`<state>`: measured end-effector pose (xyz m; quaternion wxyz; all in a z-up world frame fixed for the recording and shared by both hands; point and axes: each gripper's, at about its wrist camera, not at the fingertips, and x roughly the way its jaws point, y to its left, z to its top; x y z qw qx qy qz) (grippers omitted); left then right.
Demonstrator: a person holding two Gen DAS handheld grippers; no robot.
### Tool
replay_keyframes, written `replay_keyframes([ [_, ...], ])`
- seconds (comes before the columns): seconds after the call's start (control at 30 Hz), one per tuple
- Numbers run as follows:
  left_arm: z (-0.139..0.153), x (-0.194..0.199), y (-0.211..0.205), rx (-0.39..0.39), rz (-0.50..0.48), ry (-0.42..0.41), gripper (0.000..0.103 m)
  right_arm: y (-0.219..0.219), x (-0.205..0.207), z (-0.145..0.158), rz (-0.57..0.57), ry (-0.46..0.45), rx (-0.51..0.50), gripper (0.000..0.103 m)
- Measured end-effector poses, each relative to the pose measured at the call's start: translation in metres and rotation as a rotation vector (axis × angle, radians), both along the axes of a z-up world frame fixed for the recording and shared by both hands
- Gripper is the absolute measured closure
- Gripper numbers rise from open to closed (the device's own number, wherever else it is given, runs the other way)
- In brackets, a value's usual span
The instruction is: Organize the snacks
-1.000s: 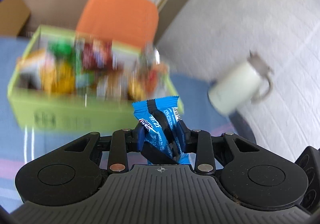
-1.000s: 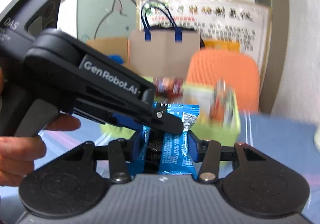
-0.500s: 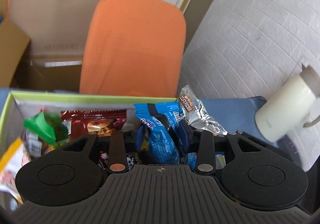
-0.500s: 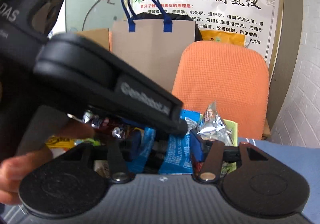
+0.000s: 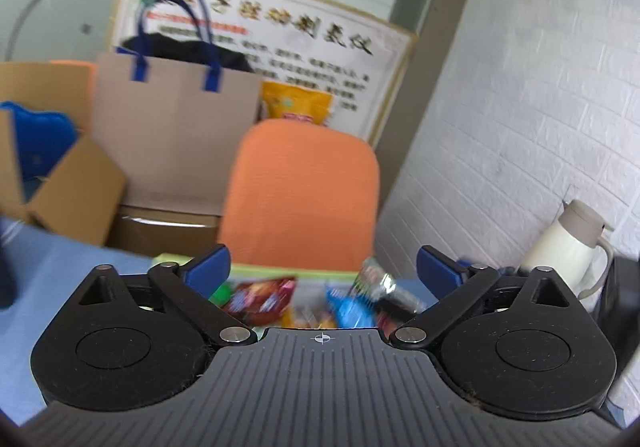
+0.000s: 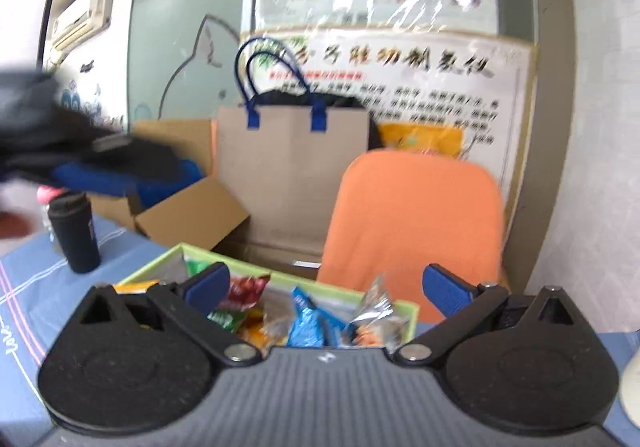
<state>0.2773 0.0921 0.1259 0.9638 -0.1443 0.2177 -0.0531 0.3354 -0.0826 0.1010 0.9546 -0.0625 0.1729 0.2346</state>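
Note:
A light green box (image 6: 408, 307) full of mixed snack packets stands on the blue tablecloth. It also shows in the left wrist view (image 5: 280, 270). A blue packet (image 6: 308, 323) lies inside it among the others, and shows blurred in the left wrist view (image 5: 352, 309). My left gripper (image 5: 323, 271) is open and empty, above the near side of the box. My right gripper (image 6: 326, 287) is open and empty, also just above the box. The left gripper's body (image 6: 80, 155) shows blurred at the left of the right wrist view.
An orange chair (image 6: 412, 215) stands behind the box. A white jug (image 5: 564, 247) stands at the right by the brick wall. A dark tumbler (image 6: 76, 235) stands on the table at the left. Cardboard boxes (image 6: 192, 215) and a paper bag (image 6: 292, 167) are behind.
Both grippers were shut on blue snack packets; both have opened, the packets now lie in the green box, and both grippers have lifted back.

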Motion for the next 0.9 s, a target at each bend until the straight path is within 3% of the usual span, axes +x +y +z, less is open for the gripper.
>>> replay_keyframes([
  [0.2,-0.036,-0.081,0.006,0.013,0.076,0.071,0.011,-0.008,-0.04,0.01,-0.076,-0.036,-0.033,0.001],
  [0.4,-0.094,-0.136,0.007,-0.015,0.148,0.195,0.011,-0.017,-0.125,-0.022,-0.117,0.064,-0.032,0.001],
  [0.57,-0.119,-0.168,-0.002,0.033,0.178,0.205,0.011,-0.02,-0.2,-0.064,-0.26,0.192,0.047,0.001],
  [0.67,-0.125,-0.175,-0.01,0.04,0.166,0.208,0.013,-0.022,-0.23,-0.079,-0.369,0.207,0.082,0.0],
  [0.9,-0.13,-0.186,-0.025,0.067,0.147,0.221,0.014,-0.024,-0.251,-0.088,-0.415,0.246,0.043,0.0],
])
